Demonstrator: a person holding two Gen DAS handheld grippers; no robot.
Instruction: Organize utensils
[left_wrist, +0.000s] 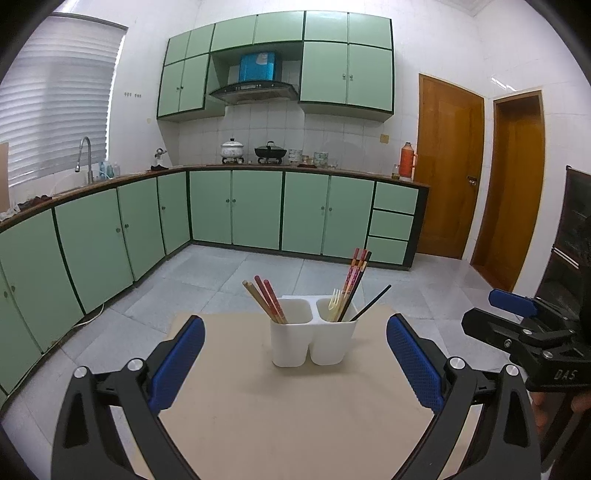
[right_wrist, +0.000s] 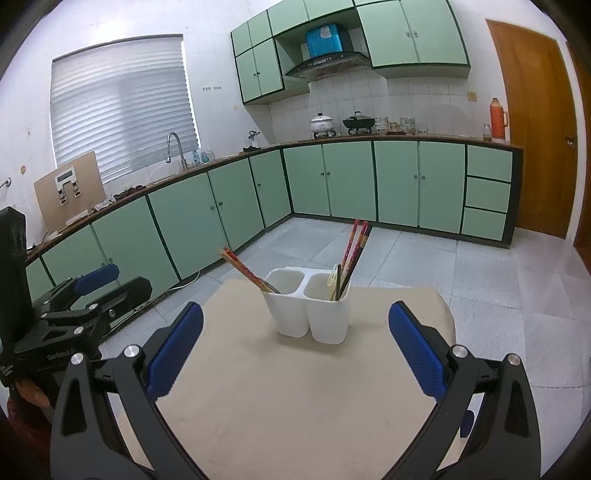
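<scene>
The white holder (left_wrist: 313, 334) stands upright near the middle of the beige table (left_wrist: 258, 424), with two compartments in view. The left one holds a few chopsticks (left_wrist: 266, 302) leaning left; the right one holds a taller bundle of chopsticks (left_wrist: 355, 280) with a pale fork (left_wrist: 335, 301), and one dark chopstick (left_wrist: 371, 302) slants out over the rim.

Both tongs are empty. The left gripper (left_wrist: 295, 363) has its jaws spread wide, and so does the right gripper (right_wrist: 295, 350) — the holder lies ahead of each, not between the pads.

Handling, by judgement: the chopsticks look light, stiff and slick, so grip mid-shaft, across the stick. The holder is thin plastic and probably tips easily.

The tabletop is flat, matt and otherwise bare. Beyond it lie a grey tiled floor (right_wrist: 424, 266), green cabinets (left_wrist: 236, 206) and wooden doors (left_wrist: 448, 166).
</scene>
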